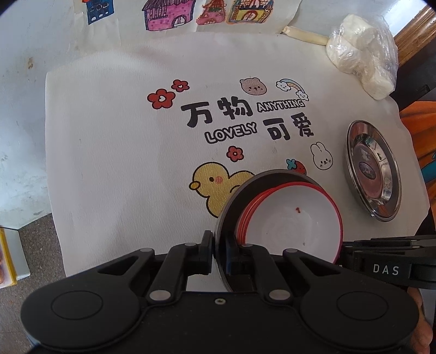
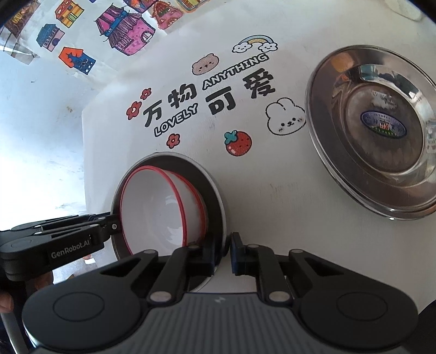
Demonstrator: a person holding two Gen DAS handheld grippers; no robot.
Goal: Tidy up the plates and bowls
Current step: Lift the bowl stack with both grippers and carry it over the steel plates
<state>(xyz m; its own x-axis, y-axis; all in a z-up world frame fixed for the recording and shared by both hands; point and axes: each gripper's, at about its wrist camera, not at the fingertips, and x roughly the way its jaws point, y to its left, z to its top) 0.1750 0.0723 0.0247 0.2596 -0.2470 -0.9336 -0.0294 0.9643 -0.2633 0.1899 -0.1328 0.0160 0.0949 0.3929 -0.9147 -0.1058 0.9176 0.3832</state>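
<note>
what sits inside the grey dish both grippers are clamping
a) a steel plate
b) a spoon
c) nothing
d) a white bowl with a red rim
d: the white bowl with a red rim is nested in the grey dish, whose rim the left gripper and right gripper pinch on opposite sides; the steel plate lies apart on the cloth.

The left gripper's (image 1: 219, 254) body is hiding the near part of the dark plate (image 1: 231, 201) behind its jaws. Far beyond the jaws, the house drawings (image 1: 169, 13) are running off the top edge. The steel plate's (image 2: 321, 122) right rim is running off the frame, and its sticker (image 2: 383, 124) is reading too small to make out.
</note>
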